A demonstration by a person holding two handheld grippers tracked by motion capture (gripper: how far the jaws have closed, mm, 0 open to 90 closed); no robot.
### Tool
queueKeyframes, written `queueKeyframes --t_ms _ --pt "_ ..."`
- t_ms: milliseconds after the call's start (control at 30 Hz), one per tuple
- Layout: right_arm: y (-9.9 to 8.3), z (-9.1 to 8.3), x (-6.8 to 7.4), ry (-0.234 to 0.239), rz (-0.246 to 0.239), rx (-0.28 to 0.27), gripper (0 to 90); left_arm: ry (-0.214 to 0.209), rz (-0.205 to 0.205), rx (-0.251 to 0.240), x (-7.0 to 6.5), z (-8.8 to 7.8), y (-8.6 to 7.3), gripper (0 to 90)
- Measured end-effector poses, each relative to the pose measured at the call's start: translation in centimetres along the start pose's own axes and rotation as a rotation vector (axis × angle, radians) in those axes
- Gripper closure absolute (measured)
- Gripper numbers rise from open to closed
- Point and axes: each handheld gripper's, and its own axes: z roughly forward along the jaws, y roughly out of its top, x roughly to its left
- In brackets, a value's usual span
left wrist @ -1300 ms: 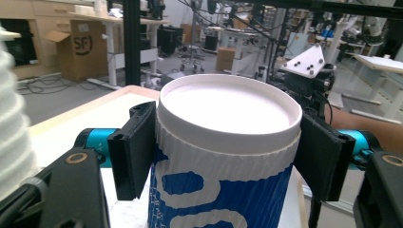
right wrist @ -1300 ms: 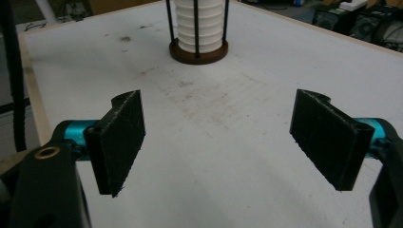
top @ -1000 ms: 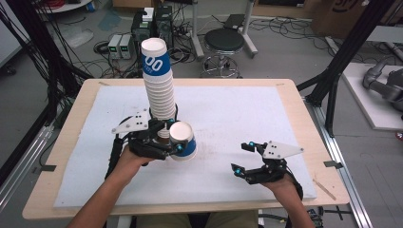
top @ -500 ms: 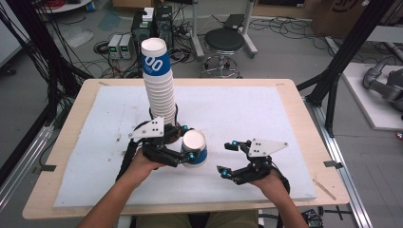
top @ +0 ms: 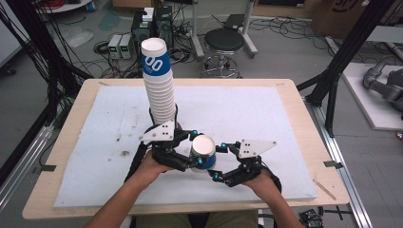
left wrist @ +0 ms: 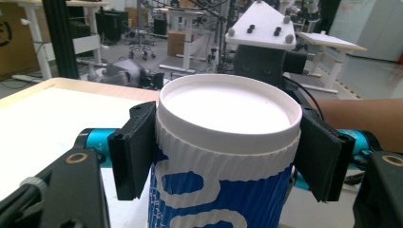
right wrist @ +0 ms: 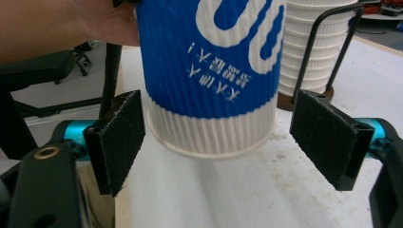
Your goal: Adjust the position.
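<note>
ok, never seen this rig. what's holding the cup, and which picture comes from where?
No robot here: a person holds a hand-held two-jaw gripper in each hand. The high view looks down on a wooden table covered by a white foam mat. The other two pictures come from cameras riding on each gripper, looking along its black jaws.

The left gripper is clamped on an upside-down blue-and-white ribbed paper cup, its pads pressing near the cup's base, as the left gripper view shows. The right gripper sits beside it with jaws open; in its own view the cup stands between the pads, untouched. Behind stands a tall stack of the same paper cups in a black wire holder.
</note>
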Motion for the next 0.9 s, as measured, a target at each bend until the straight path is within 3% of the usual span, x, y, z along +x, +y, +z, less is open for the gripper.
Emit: queueKeyframes --t_ms 200,367,567,767,833,900 --pt "-0.1 1.1 0.1 0.034 0.007 0.002 18.8 -0.023 0.0 0.004 -0.1 0.6 -0.2 29.4" --pt "-0.2 1.3 -0.2 0.044 0.014 -0.011 18.5 -0.025 -0.012 -0.026 0.1 0.7 -0.6 29.6" --pt "-0.2 0.9 -0.2 0.036 -0.025 -0.005 25.6 -0.031 -0.01 -0.024 0.1 0.5 -0.6 30.4" --pt "0.4 0.6 -0.1 0.032 -0.07 0.08 29.7 -0.031 -0.039 0.034 0.1 0.1 -0.7 27.9" --pt "0.6 0.4 -0.1 0.029 -0.079 0.116 29.7 -0.007 -0.079 0.071 0.2 -0.1 -0.8 17.0" --pt "0.9 0.2 -0.1 0.022 -0.099 0.152 29.8 -0.003 -0.086 0.093 0.3 -0.4 -0.9 15.4"
